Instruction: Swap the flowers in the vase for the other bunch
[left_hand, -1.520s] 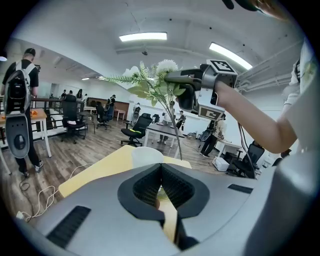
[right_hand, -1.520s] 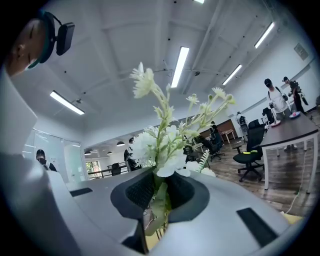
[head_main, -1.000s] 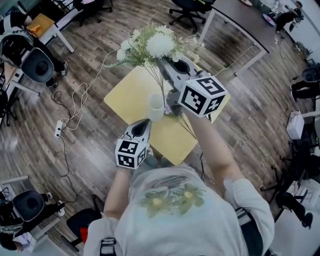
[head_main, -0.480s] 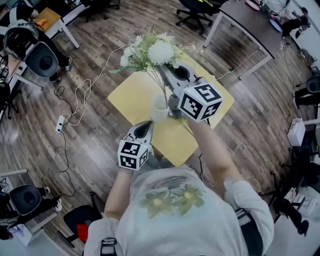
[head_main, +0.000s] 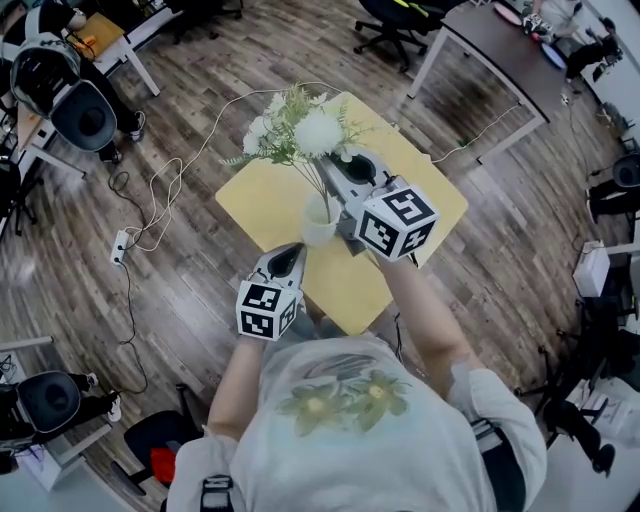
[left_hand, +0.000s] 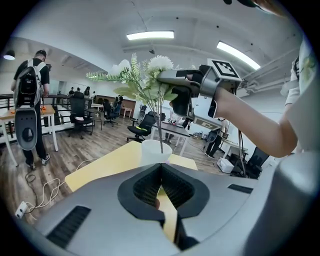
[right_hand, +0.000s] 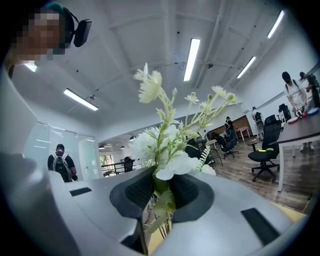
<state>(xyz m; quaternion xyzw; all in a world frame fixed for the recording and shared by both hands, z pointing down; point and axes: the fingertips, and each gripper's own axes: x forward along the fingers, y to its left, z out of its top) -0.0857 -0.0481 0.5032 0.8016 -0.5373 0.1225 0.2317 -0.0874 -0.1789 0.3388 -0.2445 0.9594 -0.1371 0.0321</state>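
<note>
Vase (head_main: 318, 226): one | flower bunch (head_main: 300, 130): one, in right gripper (right_hand: 161, 192) jaws | table (head_main: 268, 196): one

Three lenses over my yellow table (head_main: 260, 200).
Head camera stares steeply down; the one on my left gripper (left_hand: 161, 170) faces the vase (left_hand: 156, 152) from nearby, the one on my right gripper (right_hand: 162, 186) crowds the flowers (right_hand: 170, 150), which all three share.
</note>
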